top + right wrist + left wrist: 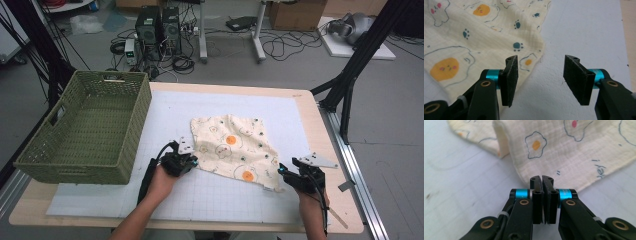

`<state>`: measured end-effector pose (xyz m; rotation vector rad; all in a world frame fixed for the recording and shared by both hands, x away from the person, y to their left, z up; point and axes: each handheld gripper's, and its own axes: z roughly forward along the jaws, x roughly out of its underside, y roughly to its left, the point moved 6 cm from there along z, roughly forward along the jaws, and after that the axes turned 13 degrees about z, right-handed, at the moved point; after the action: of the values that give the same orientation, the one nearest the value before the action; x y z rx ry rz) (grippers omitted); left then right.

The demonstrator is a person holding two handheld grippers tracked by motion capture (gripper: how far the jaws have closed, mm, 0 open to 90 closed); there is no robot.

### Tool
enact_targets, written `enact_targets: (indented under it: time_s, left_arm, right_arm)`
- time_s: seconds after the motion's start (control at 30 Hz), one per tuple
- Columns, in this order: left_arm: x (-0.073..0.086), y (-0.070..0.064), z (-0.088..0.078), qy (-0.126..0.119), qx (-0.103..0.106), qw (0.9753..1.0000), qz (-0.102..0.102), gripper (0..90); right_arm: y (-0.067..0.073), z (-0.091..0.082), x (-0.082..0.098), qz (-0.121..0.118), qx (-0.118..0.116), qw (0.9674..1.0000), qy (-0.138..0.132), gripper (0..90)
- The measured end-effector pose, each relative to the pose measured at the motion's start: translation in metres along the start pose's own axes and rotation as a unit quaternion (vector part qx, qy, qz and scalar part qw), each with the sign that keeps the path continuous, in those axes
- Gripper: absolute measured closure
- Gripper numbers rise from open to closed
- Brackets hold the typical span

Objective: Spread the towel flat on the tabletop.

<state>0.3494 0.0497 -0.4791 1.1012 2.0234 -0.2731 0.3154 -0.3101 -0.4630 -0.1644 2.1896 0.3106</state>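
A pale wooden table (320, 130) carries a white gridded mat (165, 125) over most of its top, and at the mat's left edge stands a green woven basket (87, 131) with a handle slot in its near end wall. On the mat, right of the basket and toward the near side, lies the cloth (235, 147), a cream square printed with fried eggs and paw prints. It lies mostly flat but skewed to the table, its corners aimed roughly at the far, left, right and near sides, and its longer diagonal runs from the far left down to the near right corner; in the left gripper view (564, 150) one edge is turned up into a soft fold. The left gripper (186, 161) rests at the cloth's near left edge, and in its own view (542, 180) the two black jaws stand pressed together with their tips right at the hem; whether any fabric is pinched between them cannot be told. The right gripper (286, 175) sits at the cloth's near right corner, and in its own view (540, 75) the jaws stand well apart, one pad (510, 75) over the fabric's edge (486, 42), the other over bare mat, with nothing clamped.
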Motion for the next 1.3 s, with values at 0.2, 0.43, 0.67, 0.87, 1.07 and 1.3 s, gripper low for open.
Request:
enact_targets:
  time_s: [0.2,0.43,0.67,0.87,1.07,1.3]
  left_arm:
    - [0.025,0.001,-0.023,-0.003,-0.003,0.9993,-0.037,86.7]
    - [0.038,-0.010,-0.040,-0.014,-0.001,0.9992,-0.038,86.5]
    - [0.045,-0.013,-0.044,-0.053,0.009,0.9967,-0.061,85.8]
    - [0.045,-0.014,-0.044,-0.055,0.016,0.9970,-0.051,85.8]
    - [0.042,-0.025,-0.046,-0.065,0.042,0.9956,-0.052,85.8]
    - [0.034,-0.051,-0.046,-0.082,0.087,0.9927,-0.011,78.7]
  right_arm:
    - [0.006,0.003,0.002,0.017,-0.018,0.9997,0.001,45.4]
    - [0.035,0.009,0.013,0.012,-0.067,0.9973,0.026,47.2]
    - [0.065,0.023,0.031,-0.017,-0.098,0.9924,0.072,46.0]
    - [0.066,0.021,0.030,-0.033,-0.082,0.9929,0.080,74.4]
    - [0.064,0.013,0.031,-0.058,-0.069,0.9914,0.096,86.6]
    - [0.038,-0.004,0.034,-0.058,-0.025,0.9931,0.098,84.3]
